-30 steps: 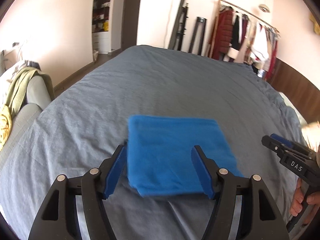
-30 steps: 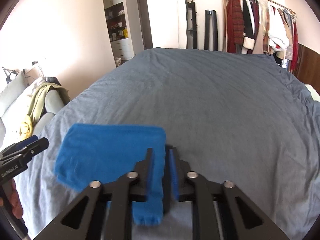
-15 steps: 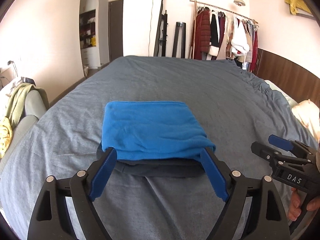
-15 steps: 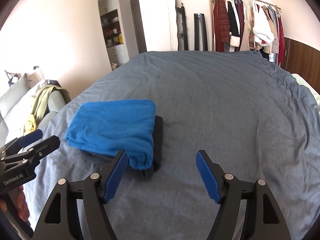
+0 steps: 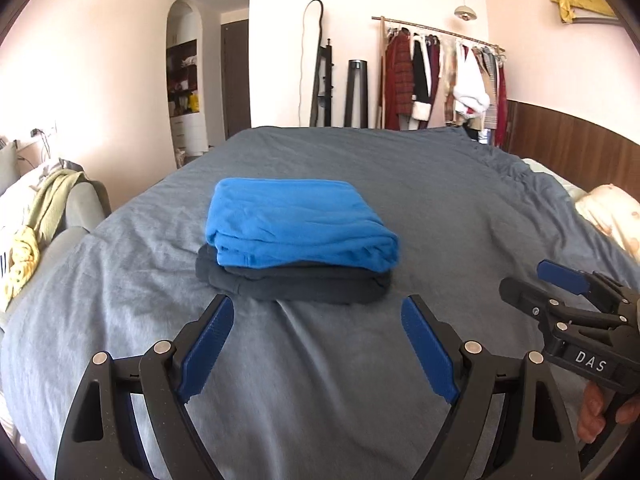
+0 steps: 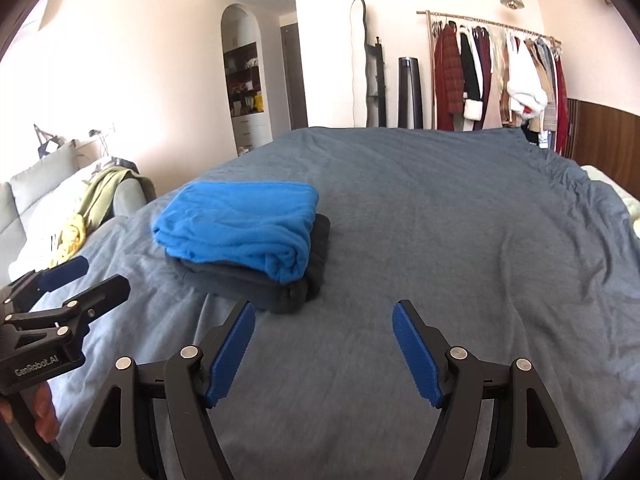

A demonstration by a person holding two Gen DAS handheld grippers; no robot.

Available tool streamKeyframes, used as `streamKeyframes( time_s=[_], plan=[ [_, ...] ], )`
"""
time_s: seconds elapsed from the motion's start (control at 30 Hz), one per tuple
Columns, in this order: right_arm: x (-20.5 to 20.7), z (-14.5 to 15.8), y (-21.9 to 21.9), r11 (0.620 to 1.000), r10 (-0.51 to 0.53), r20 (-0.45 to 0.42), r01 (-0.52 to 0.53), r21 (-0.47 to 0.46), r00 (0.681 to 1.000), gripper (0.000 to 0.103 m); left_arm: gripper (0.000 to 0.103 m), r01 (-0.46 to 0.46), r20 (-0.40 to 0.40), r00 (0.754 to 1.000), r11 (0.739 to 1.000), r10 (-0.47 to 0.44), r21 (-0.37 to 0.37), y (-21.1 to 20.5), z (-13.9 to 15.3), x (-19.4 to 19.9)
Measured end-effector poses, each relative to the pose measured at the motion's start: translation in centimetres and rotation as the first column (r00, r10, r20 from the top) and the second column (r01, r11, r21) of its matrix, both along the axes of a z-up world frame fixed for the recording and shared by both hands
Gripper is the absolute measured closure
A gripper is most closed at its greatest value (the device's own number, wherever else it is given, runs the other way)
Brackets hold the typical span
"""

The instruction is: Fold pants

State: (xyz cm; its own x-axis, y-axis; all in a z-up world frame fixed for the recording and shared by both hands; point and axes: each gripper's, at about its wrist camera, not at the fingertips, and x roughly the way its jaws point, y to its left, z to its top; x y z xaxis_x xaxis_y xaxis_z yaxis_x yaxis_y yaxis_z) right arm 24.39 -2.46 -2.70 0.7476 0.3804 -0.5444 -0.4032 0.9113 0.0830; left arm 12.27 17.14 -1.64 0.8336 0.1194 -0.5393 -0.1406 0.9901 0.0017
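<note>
Folded bright blue pants [image 5: 296, 224] lie on top of a folded dark grey garment [image 5: 296, 284] on the grey-blue bed [image 5: 360, 360]. The stack also shows in the right wrist view, blue pants [image 6: 240, 224] over the dark garment [image 6: 256, 284]. My left gripper [image 5: 318, 312] is open and empty, just short of the stack's near edge. My right gripper [image 6: 324, 316] is open and empty, to the right of and nearer than the stack. Each gripper shows in the other's view, the right one [image 5: 560, 280] and the left one [image 6: 80, 276].
A grey sofa with green and yellow clothes [image 5: 36, 220] stands left of the bed. A clothes rack [image 6: 500, 80], a mirror and a dark stand line the far wall. A pillow [image 5: 612, 216] lies at the bed's right edge, below wooden wall panelling.
The right gripper opened and let go of the blue pants. Both grippers drew back from the stack, which now lies farther off in both views.
</note>
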Motion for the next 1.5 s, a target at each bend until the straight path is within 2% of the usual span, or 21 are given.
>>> streamKeyframes(
  time_s=[0.2,0.43,0.77,1.5],
  plan=[
    [-3.7,1.4,-1.3,1.0,-0.007,0.004,0.006,0.023,1.0,0.031,0.01,0.013,0.004,1.0,1.0,-0.013,0.025,-0.7,1.1,-3.3],
    [-6.7,3.2,-3.1,0.998,-0.052,0.039,0.05,0.044,0.998,0.031,0.009,0.0,0.023,1.0,1.0,-0.001,0.023,-1.7,2.4,-6.1],
    [-10.4,4.3,-4.8,0.997,-0.071,0.079,0.07,0.01,0.994,0.031,0.007,-0.027,0.012,1.0,0.999,0.027,0.024,-3.1,2.6,-8.9],
    [-11.7,4.0,-7.3,0.998,-0.065,0.042,0.065,0.016,0.997,0.031,0.004,-0.045,0.013,0.999,0.999,0.046,-0.006,-4.0,3.5,-10.6]
  ],
)
